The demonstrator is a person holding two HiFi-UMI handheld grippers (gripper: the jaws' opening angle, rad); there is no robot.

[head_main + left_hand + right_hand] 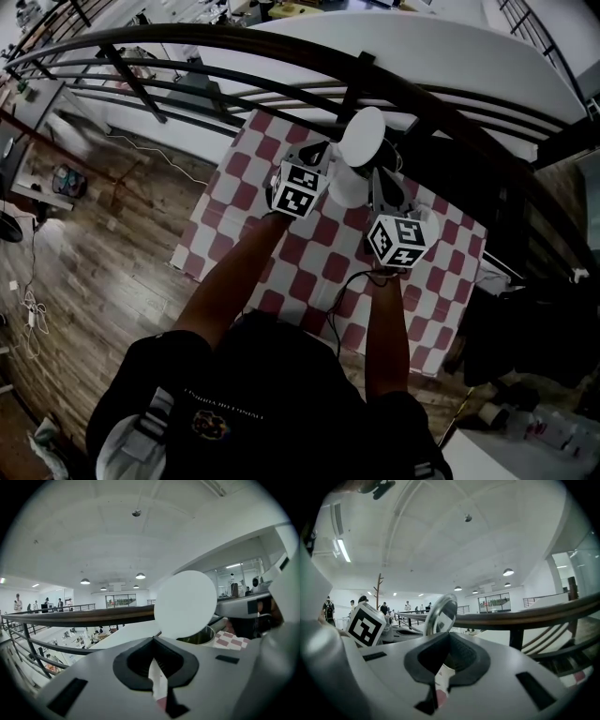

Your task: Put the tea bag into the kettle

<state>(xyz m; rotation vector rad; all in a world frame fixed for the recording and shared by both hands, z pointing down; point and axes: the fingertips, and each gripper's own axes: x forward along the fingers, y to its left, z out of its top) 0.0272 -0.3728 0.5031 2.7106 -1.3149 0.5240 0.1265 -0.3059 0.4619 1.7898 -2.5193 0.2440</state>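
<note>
A white kettle (349, 187) stands on the red and white checked table (441, 281) with its round lid (362, 138) flipped up. In the left gripper view the lid (185, 604) faces me, with the metal mouth of the kettle (199, 636) just below it. My left gripper (323, 155) (153, 639) is at the kettle's left, jaws shut. My right gripper (380, 176) (449, 634) is at the kettle's right, jaws closed on a thin white and red slip that looks like the tea bag (440, 684). It sees the lid (440, 613) edge-on.
A dark curved railing (281, 56) runs just beyond the table's far edge, with an open drop behind it. Wooden floor (112, 244) lies to the left, and dark clutter (525, 347) sits at the right. The left gripper's marker cube (365, 625) shows in the right gripper view.
</note>
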